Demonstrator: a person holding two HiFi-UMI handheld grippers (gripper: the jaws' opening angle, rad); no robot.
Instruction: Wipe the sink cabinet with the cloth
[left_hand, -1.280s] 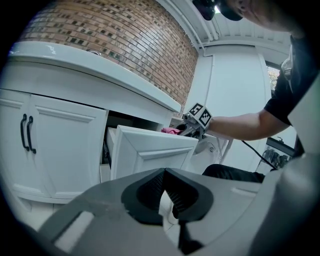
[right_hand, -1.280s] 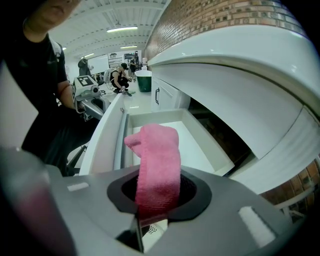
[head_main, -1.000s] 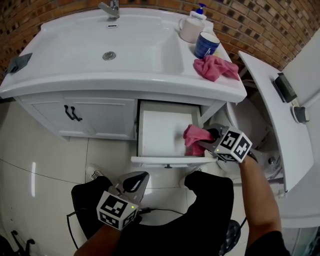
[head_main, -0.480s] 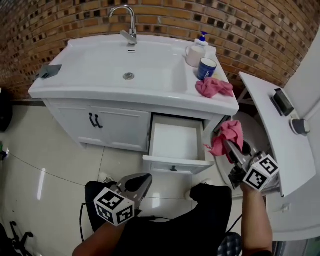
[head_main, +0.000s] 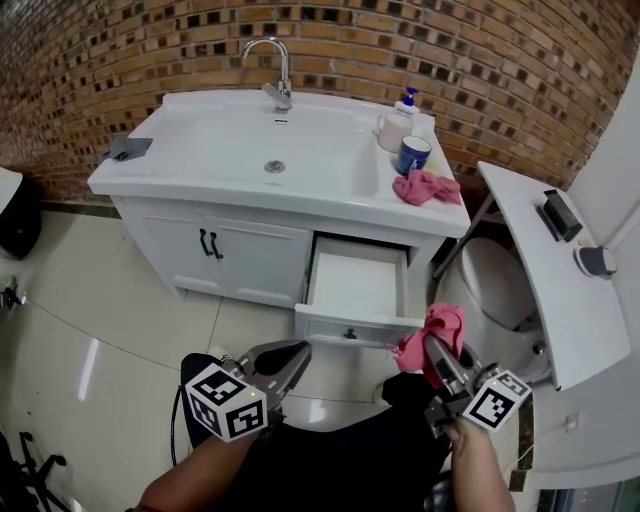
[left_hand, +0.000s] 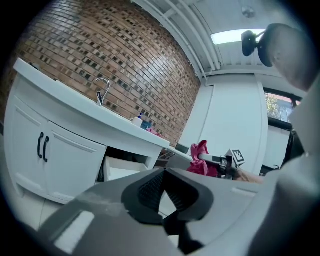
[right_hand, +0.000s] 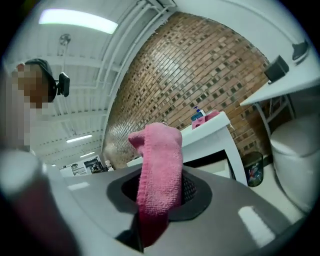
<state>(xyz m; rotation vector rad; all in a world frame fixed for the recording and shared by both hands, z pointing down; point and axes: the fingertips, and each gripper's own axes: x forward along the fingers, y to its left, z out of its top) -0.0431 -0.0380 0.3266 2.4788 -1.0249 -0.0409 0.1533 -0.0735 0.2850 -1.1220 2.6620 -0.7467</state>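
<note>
Brown brick wall (head_main: 450, 50) backs the white sink cabinet (head_main: 250, 255), with 1 drawer (head_main: 355, 285) open ahead of both grippers. Right gripper (head_main: 432, 346) clamps the pink cloth (head_main: 445, 322); left gripper (head_main: 298, 352) is closed and empty.

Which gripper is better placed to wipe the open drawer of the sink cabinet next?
Right. The right gripper is shut on the pink cloth, near the front corner of the open drawer. The left gripper is shut on nothing, lower left of it.
</note>
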